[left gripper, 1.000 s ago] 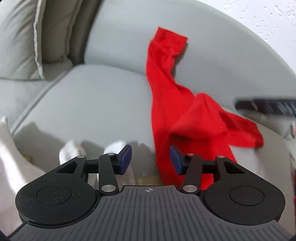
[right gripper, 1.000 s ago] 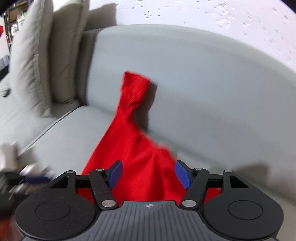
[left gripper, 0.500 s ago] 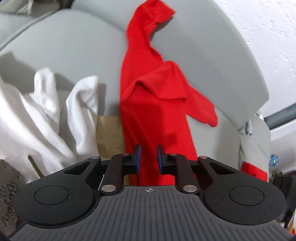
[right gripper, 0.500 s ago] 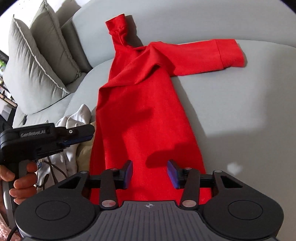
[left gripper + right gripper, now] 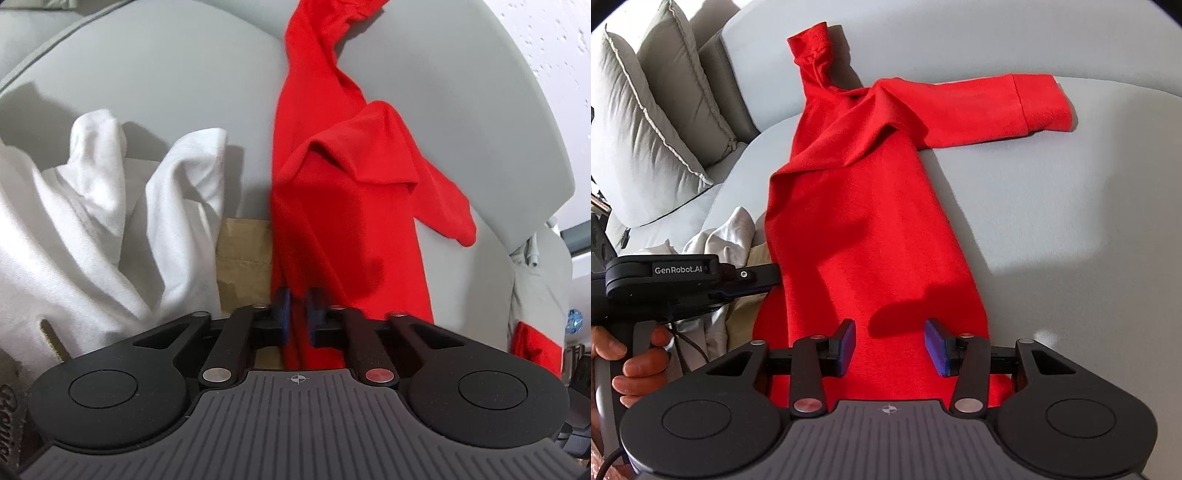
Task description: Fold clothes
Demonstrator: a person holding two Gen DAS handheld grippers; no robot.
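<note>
Since the earlier frames both grippers have dropped low over the red garment and the left jaws have closed on its hem. A smooth grey sofa (image 5: 1052,206) holds the red long-sleeved top (image 5: 864,206), soft knit lying lengthwise from near edge up to the backrest, one sleeve climbing it, the other stretched right. Crumpled white clothes (image 5: 92,229) sit left. The left gripper (image 5: 297,314) pinches the near left edge; the right gripper (image 5: 889,345) hovers, blue pads apart, over the hem
</note>
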